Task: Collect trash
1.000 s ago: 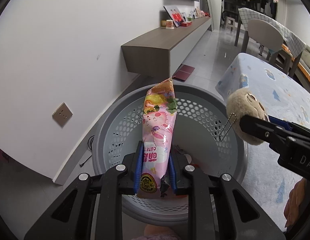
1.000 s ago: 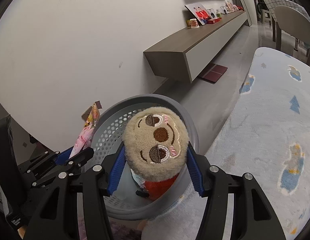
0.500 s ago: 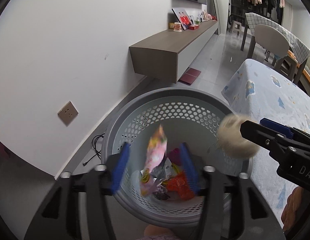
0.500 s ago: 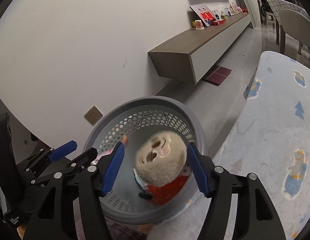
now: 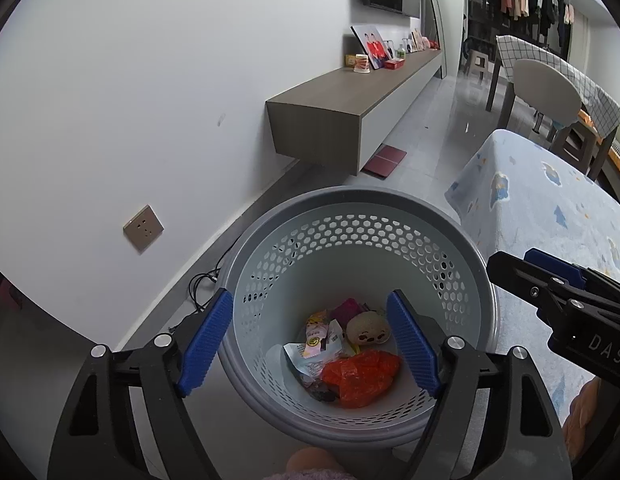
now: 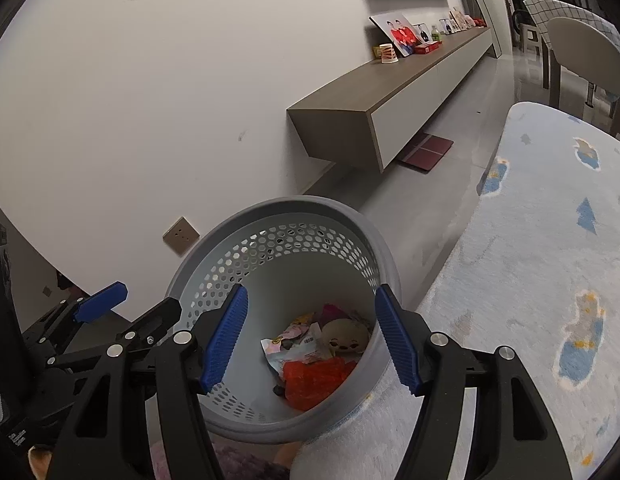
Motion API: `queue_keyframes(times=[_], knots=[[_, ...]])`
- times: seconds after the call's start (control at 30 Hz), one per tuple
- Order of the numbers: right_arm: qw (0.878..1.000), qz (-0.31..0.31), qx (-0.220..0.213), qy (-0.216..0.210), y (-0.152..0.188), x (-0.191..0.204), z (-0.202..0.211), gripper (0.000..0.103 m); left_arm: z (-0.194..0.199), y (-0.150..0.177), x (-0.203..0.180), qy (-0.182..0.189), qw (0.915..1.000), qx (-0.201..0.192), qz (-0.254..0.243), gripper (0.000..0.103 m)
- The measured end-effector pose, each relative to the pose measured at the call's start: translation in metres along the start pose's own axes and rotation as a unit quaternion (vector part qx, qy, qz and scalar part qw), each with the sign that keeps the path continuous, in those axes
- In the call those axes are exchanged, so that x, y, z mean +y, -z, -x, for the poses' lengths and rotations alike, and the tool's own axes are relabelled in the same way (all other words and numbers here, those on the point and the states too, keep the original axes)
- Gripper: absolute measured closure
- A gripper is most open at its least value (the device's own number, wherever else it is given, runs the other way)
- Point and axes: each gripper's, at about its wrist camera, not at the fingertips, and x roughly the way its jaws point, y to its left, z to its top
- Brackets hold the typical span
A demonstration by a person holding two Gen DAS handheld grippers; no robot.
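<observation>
Both over the basket (image 5: 361, 216), trash below and ahead on its floor — plush (image 5: 367, 330) beside wrappers (image 5: 319, 340) and red bag (image 5: 361, 376). Left hand-held gripper (image 5: 310, 344) wide, just been opening, empty; right hand-held gripper (image 6: 311, 340) wide, empty, nearer the plush. Rug (image 6: 541, 280) clearest from right wrist; cable from left only.

— Left gripper (image 5: 310, 338): tilted downward, blue pads wide apart, jaws just opened further, nothing between them.
— And the right?
— Right gripper (image 6: 311, 338): also angled down, pads apart, jaws opened a little just before, nothing clamped. Seen just beside the left one, at its right side; both side by side, not touching
</observation>
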Motion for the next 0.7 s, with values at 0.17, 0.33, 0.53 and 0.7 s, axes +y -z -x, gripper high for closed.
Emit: queue_keyframes(times=[0.17, 0.33, 0.53, 0.7], knots=[[1.0, -0.006, 0.001, 0.01, 0.002, -0.0007, 0.004, 0.039, 0.0033, -0.0002, -0.0022, -0.006, 1.0, -0.003, -0.001, 0.014], [1.0, -0.013, -0.005, 0.022, 0.0023, -0.0037, 0.0065, 0.033, 0.0046, -0.0013, -0.0014, -0.01, 0.9999, -0.002, 0.0, 0.008], [1.0, -0.011, -0.006, 0.028, 0.0024, -0.0037, 0.0062, 0.031, 0.0034, -0.0024, 0.0014, -0.018, 0.9998, 0.004, 0.004, 0.006], [0.999, -0.007, -0.006, 0.032, 0.0026, -0.0022, 0.005, 0.03, 0.001, -0.0035, 0.0037, -0.022, 0.9997, 0.008, 0.008, 0.006]])
